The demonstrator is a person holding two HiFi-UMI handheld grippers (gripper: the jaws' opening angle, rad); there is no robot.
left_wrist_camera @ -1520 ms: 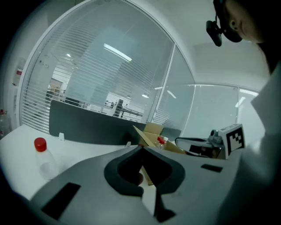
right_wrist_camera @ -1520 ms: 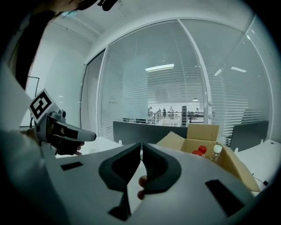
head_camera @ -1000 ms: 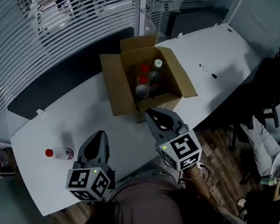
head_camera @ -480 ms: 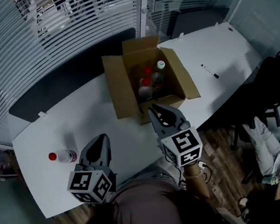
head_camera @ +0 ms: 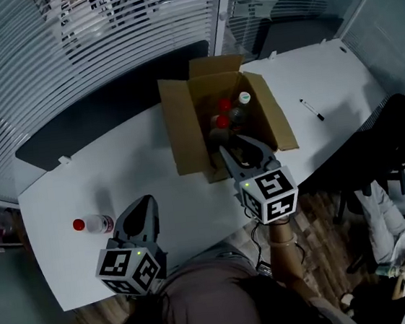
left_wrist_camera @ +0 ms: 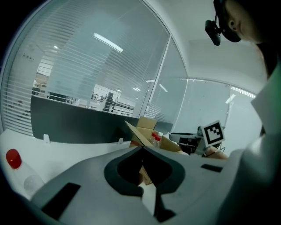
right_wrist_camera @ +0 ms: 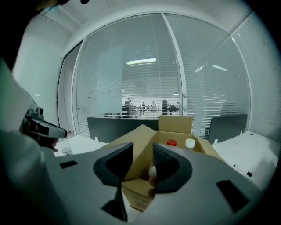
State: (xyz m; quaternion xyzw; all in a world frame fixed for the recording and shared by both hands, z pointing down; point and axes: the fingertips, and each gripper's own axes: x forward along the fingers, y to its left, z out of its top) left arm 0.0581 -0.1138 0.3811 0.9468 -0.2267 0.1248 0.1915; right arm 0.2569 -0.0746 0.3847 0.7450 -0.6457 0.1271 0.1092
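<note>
- right gripper (right_wrist_camera: 142, 150): jaws a little apart with nothing between them, tips near the front wall of the cardboard box (head_camera: 185, 134) at its 12 o'clock.
- bottles (head_camera: 224, 106) stand close together inside the box, red and white caps up.
- left gripper (left_wrist_camera: 142, 149): jaws pressed together, holding nothing; a red-capped bottle (head_camera: 92, 224) sits on the tabletop (head_camera: 153, 178) at its 9 o'clock.
- the bottles look light, smooth and thin-walled, likely to dent or slip; the neck just under the cap seems the firmest hold.
</note>
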